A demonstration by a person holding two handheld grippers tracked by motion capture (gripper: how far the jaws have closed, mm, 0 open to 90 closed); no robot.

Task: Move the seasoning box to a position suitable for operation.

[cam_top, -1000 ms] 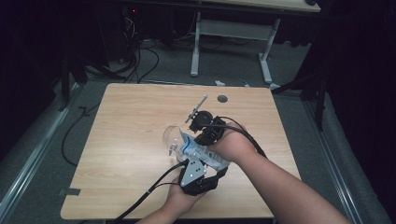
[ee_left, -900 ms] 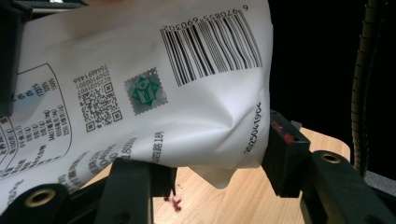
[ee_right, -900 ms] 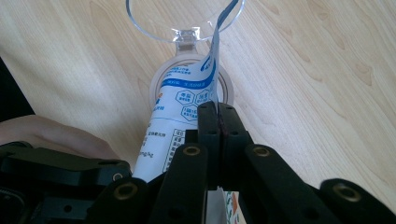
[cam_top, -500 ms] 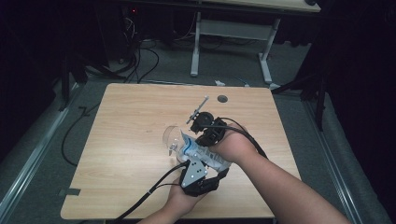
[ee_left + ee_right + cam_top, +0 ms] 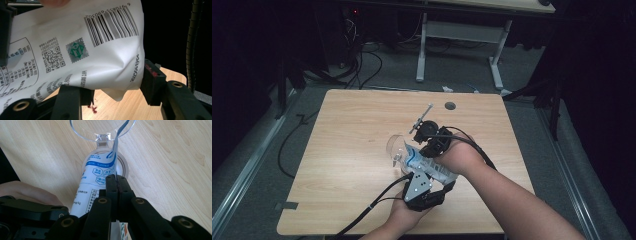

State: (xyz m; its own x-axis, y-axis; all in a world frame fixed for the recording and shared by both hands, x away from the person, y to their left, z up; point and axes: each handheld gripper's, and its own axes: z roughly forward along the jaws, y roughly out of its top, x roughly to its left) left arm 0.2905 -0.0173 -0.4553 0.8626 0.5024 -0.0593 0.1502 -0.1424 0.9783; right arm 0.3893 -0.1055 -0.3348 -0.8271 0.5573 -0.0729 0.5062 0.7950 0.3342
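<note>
Your left gripper: two black jaws, red-smeared pads, pressed on either side of a white, soft plastic pouch. The pouch bears a black barcode, a small QR code and a green square stamp. Beneath lies a light wooden tabletop with a dark red stain. At right hangs a ribbed black cable.
</note>
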